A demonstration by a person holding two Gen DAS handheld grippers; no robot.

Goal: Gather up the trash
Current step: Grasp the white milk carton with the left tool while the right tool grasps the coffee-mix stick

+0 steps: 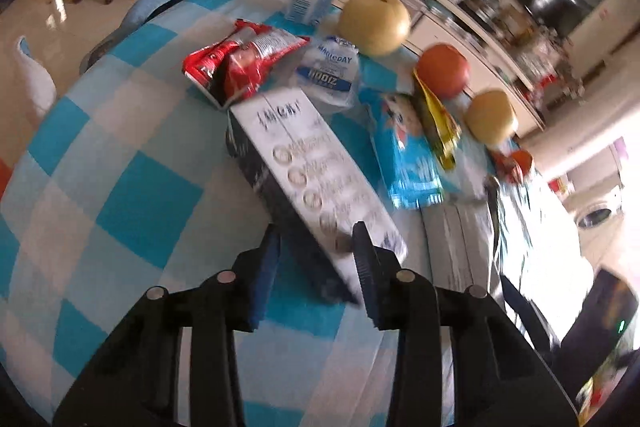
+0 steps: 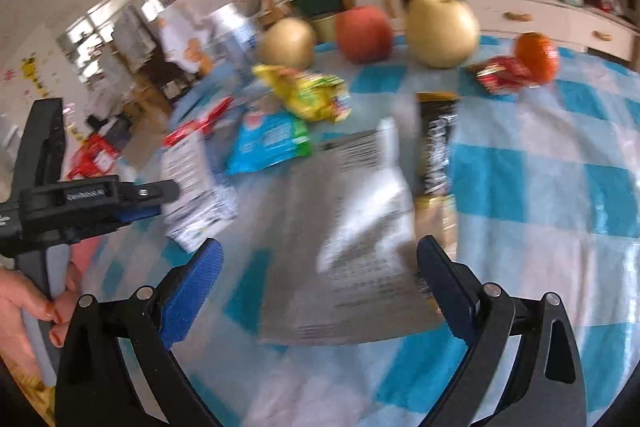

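the left gripper [image 1: 316,243] has its jaws clamped across the near end of a long carton [image 1: 308,167] that looks light, stiff and crushable, while the right gripper [image 2: 320,263] hangs wide over a limp grey foil bag [image 2: 348,239].

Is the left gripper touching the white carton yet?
Touching. The left wrist view shows the left gripper with both fingers against the sides of the white carton's near end, shut on it.

Blue checked tablecloth [image 1: 120,155] with fruit along the far edge. Two pears [image 2: 442,31] [image 2: 286,42], an apple [image 2: 363,34], a tangerine [image 2: 536,57].
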